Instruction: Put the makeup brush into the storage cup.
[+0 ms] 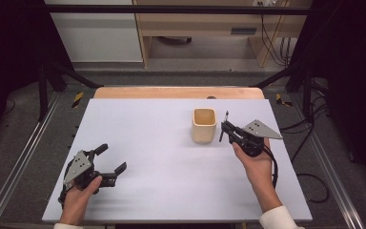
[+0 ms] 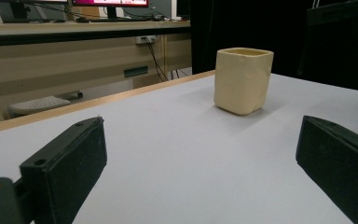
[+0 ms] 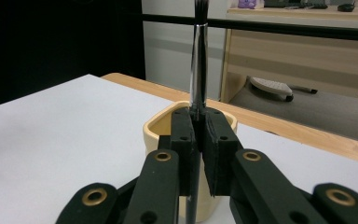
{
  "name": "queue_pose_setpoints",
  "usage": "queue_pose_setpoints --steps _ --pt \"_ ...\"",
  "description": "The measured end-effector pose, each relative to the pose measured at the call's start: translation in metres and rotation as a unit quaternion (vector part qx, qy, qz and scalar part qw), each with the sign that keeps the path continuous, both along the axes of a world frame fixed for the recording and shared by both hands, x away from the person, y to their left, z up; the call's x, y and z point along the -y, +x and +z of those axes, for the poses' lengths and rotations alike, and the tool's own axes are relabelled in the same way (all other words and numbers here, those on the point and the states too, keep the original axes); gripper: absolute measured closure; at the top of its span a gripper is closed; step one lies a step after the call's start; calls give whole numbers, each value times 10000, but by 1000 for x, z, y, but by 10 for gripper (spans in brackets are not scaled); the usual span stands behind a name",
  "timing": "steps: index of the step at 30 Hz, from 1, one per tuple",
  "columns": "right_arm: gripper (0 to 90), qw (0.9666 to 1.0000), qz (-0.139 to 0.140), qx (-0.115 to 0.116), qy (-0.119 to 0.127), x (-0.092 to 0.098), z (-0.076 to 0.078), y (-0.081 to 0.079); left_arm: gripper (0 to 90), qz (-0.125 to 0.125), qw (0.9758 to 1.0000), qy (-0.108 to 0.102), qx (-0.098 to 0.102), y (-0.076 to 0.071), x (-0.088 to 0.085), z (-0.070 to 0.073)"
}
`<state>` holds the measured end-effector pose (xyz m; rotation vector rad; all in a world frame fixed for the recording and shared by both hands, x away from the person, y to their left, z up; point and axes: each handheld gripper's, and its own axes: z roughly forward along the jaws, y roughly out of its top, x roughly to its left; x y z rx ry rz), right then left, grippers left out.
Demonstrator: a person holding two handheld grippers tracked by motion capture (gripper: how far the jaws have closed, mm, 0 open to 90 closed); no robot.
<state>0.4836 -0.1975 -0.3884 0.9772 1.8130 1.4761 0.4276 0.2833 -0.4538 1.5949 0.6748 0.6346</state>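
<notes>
**Right gripper pinching a pen beside the square cup**

The right gripper [image 1: 226, 130] is held above the white table [image 1: 171, 191], just to the right of the cream square cup [image 1: 204, 125]. Its jaws are pressed together on a slim pen [image 1: 226, 119] with a shiny metal barrel; the pen stands roughly upright, rising above the jaw tips. In the right gripper view, the barrel [image 3: 198, 56] is clamped between the two black pads, with the cup [image 3: 161, 130] directly behind and below them, its opening facing up.

The left gripper [image 1: 110, 162] rests low over the near left part of the table, well apart from the cup. Its jaws are spread wide with nothing between them. In the left gripper view, the cup [image 2: 242, 79] stands upright on the table, farther off, between the two pads.
</notes>
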Motion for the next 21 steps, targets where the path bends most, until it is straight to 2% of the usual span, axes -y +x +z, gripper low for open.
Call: queue_pose_setpoints --steps 13,21 --pt "835 10000 63 30 -28 -6 19 9 11 -63 10000 -41 7 -1 1 1" --pt "835 9999 21 129 -16 -8 28 19 11 -97 9999 -55 26 -1 2 2"
